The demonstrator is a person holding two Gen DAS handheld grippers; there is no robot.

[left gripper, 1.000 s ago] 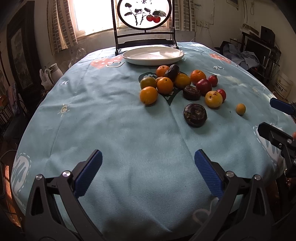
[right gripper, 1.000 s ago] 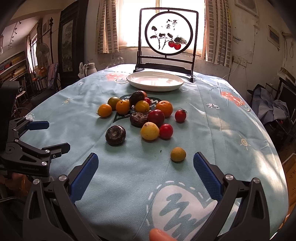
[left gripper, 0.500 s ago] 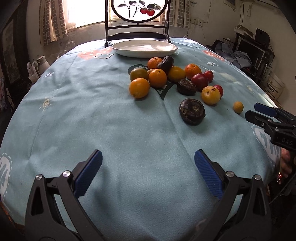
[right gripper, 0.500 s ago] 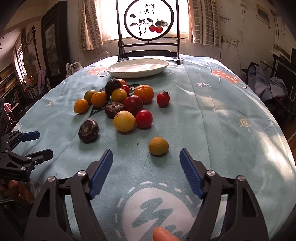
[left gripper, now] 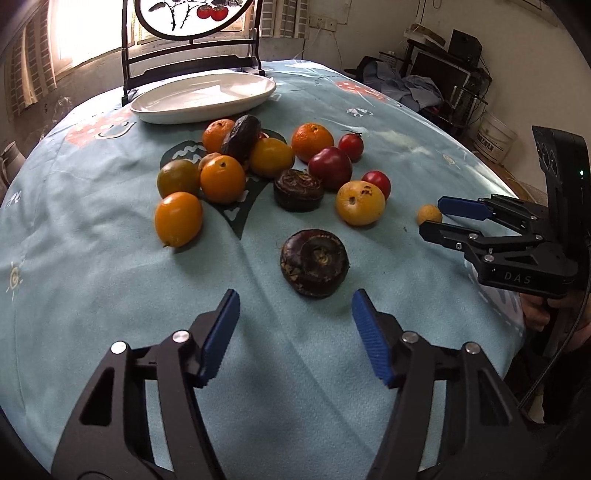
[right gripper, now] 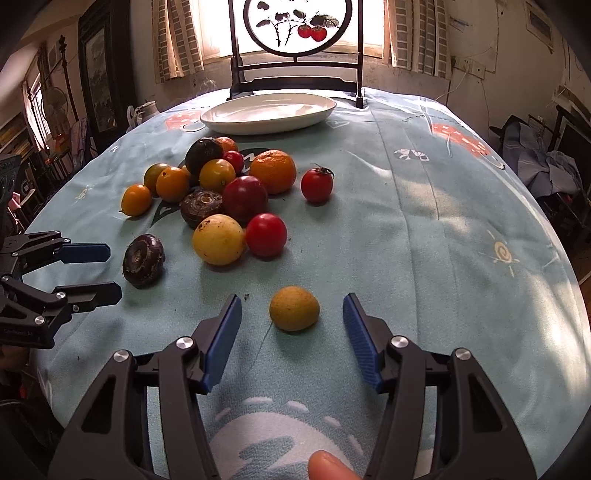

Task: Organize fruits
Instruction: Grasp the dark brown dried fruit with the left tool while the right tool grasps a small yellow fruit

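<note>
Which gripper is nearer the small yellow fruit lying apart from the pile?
Right. The right gripper flanks the small yellow fruit; the left gripper faces the dark fruit.

Setting: lived-in home room. Evidence: round table (right gripper: pixel 424 229) under printed light-blue cloth; curtained window (right gripper: pixel 221 29) behind; decorative painted screen (right gripper: pixel 295 26) on dark stand; framed picture (right gripper: pixel 99 77) on wall; clothes heap (left gripper: pixel 410 88) and shelf clutter (left gripper: pixel 454 48) at room edge.
</note>
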